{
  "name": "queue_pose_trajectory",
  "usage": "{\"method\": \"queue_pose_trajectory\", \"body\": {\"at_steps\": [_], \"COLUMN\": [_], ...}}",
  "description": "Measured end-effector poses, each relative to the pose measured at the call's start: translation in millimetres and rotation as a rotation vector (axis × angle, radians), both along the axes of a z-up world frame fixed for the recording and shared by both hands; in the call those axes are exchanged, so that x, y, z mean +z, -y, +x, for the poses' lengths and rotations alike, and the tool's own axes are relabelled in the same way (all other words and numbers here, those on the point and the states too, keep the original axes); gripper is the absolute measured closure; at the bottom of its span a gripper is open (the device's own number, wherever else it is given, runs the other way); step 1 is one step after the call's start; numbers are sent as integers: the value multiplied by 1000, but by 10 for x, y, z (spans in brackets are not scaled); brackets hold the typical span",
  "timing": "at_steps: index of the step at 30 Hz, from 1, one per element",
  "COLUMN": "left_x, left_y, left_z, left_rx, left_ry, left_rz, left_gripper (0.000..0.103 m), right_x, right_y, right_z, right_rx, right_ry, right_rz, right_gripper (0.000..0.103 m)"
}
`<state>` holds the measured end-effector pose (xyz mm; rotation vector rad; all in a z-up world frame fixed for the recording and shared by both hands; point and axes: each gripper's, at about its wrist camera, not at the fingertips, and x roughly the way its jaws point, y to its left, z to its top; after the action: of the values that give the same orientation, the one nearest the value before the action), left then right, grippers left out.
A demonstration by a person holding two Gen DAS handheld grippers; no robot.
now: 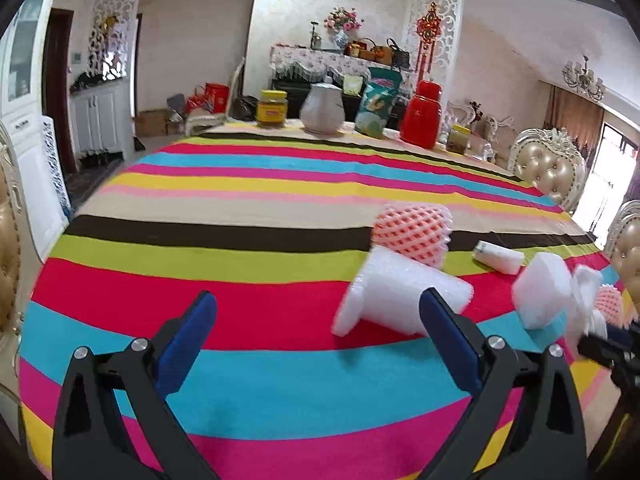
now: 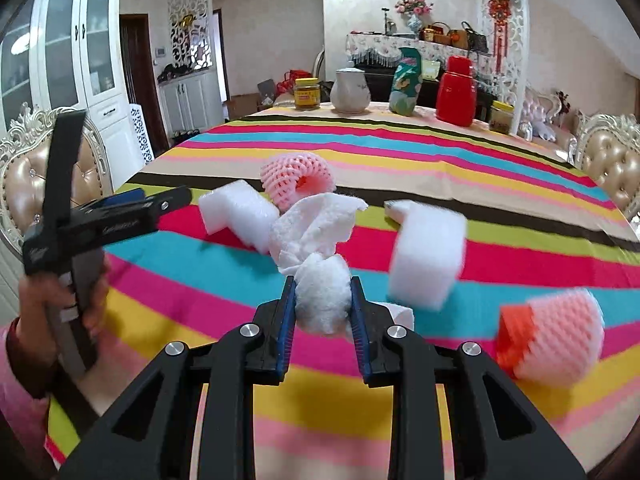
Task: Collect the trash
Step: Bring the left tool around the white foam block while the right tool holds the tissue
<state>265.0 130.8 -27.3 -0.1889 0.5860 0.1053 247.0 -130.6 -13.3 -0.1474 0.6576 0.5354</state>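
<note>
My right gripper (image 2: 323, 285) is shut on a crumpled white tissue (image 2: 316, 236), held a little above the striped tablecloth (image 2: 224, 280). Around it lie a bent white foam piece (image 2: 236, 212), a white foam block (image 2: 428, 252), a pink foam net (image 2: 296, 178), a second pink net (image 2: 556, 336) and a small white tube (image 2: 394, 208). My left gripper (image 1: 318, 300) is open with nothing between its fingers, and the bent white foam piece (image 1: 400, 300) lies just past its right finger. A hand (image 2: 92, 312) holds the left gripper (image 2: 130, 154) at the left.
Along the table's far edge stand a yellow-lidded jar (image 1: 272, 109), a white teapot (image 1: 322, 108), a teal snack bag (image 1: 378, 106), a red flask (image 1: 421, 114) and a small jar (image 1: 458, 139). Padded chairs (image 1: 548, 170) ring the table.
</note>
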Motion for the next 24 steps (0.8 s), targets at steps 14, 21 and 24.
{"method": "queue_pose_trajectory", "body": {"at_steps": [14,21,24], "left_x": [-28,-146,-152], "left_y": [480,628,648], "left_z": [544,772,812], "left_rx": [-22,4,8], "left_ry": [-196,-207,-189], "left_rz": [-11,37,46], "left_gripper": [5,4,4], "right_x": [-203,-197,-191], "right_y": [287,386,369], "right_z": [-15,-10,-9], "right_rx": [-71,-83,-77], "right_ry": [-8,-18,-17], "right_rz": [77,126,123], "right_gripper": [77,77,77]}}
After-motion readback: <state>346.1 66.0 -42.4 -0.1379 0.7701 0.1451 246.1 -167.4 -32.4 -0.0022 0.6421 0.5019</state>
